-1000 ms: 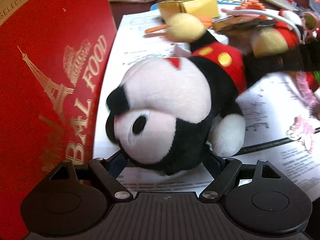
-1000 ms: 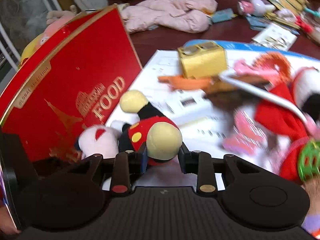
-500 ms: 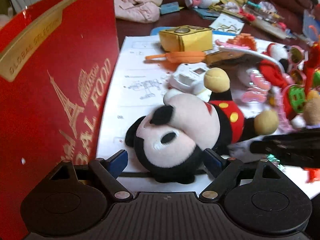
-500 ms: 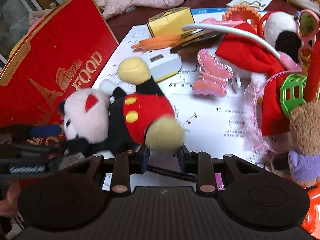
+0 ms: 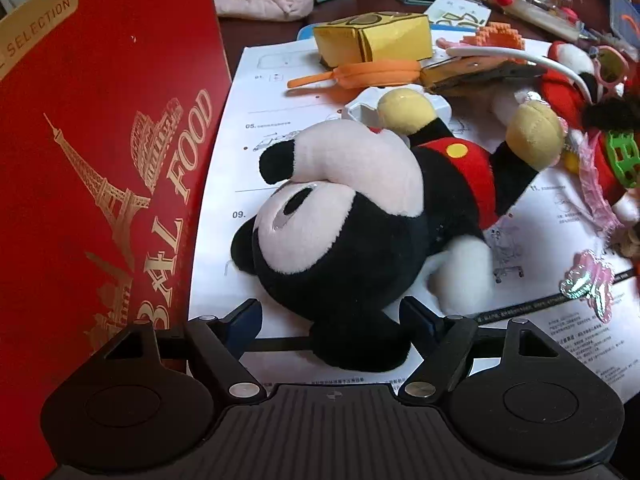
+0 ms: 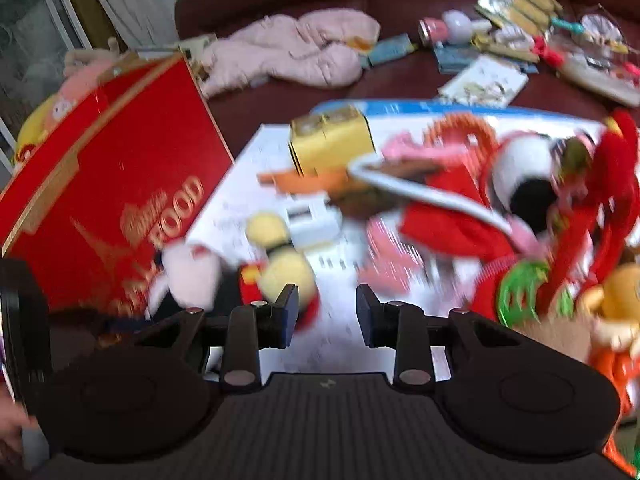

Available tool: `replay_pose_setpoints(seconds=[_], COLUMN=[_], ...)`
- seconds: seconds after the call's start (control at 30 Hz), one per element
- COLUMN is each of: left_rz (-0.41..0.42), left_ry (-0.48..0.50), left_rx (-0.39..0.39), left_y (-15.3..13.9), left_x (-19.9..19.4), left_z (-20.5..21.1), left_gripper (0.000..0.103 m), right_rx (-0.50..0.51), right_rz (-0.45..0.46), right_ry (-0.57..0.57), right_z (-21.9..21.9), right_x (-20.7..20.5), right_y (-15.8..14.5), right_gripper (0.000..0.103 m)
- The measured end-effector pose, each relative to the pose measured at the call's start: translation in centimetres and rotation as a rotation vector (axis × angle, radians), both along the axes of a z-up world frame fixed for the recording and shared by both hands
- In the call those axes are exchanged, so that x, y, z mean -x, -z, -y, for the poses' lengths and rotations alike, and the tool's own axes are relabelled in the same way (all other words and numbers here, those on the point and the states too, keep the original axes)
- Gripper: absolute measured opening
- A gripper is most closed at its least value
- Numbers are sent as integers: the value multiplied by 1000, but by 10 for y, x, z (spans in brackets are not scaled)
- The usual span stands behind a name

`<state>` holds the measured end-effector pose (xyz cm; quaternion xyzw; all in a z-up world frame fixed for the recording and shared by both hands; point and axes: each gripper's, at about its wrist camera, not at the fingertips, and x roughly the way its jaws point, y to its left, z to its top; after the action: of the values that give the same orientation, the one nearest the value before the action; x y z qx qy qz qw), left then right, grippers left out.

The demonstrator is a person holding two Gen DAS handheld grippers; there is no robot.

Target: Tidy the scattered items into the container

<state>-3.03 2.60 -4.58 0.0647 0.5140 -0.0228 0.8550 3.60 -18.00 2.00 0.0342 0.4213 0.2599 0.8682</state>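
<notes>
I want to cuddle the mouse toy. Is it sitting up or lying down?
Lying down. The mouse toy lies flat on the white paper sheet, head toward the camera, yellow feet pointing away.

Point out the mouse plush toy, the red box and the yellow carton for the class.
mouse plush toy (image 5: pixel 344 216): left wrist view, on its face.
red box (image 5: pixel 100 128): left wrist view, on its printed side.
yellow carton (image 5: pixel 372 38): left wrist view, on its front face.

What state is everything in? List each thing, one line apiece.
Black-and-red plush mouse: lying on its side on white paper.
Left gripper: jaws closing around the mouse's head, pads not yet pressing.
Right gripper: open, nothing between its fingers.
Tall red cardboard box: standing beside the mouse.
</notes>
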Motion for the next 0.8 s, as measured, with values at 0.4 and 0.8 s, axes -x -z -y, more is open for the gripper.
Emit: replay_pose_setpoints(seconds=[0.4, 0.8], left_rz=[-5, -2], left_ry=[-33, 39], left_rx=[53, 27], left_y=[-15, -6], left_x=[15, 5], left_z=[-10, 9], left_gripper=[85, 87], right_rx=[111, 49], right_rz=[-41, -159], right_ry=[-92, -49], right_z=[-47, -17], right_x=[-18, 4], right_y=[33, 60], right_gripper=[29, 29])
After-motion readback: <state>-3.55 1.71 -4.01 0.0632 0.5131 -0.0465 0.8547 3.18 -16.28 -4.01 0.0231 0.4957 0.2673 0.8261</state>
